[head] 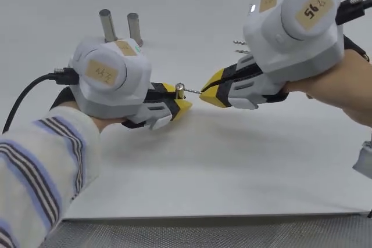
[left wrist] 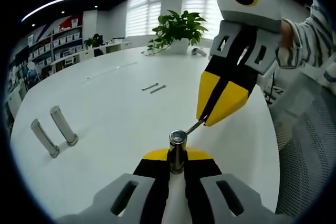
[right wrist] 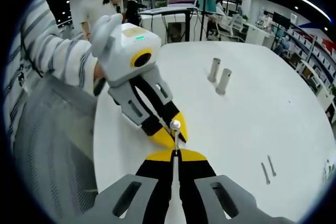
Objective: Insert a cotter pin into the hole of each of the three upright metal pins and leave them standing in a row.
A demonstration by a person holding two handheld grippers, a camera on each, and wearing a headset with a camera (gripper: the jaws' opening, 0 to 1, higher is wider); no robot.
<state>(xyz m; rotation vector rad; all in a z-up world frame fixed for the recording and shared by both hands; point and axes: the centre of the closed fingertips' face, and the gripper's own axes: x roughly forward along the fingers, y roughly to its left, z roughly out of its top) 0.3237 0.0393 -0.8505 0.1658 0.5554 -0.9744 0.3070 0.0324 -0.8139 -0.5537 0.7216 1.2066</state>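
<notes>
While left gripper [head: 176,104] pinches upright metal pin [head: 179,89], right gripper [head: 206,94] fingers pinch cotter pin [head: 192,90], level, at its 3 o'clock.

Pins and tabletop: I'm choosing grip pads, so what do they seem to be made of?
The pin in the left tongs and the two standing pins look like bare metal, perhaps steel: grey, with bright highlights. The cotter pin in the right tongs looks like thin shiny wire. The tabletop looks white, smooth, faintly glossy, maybe laminate or paint.
</notes>
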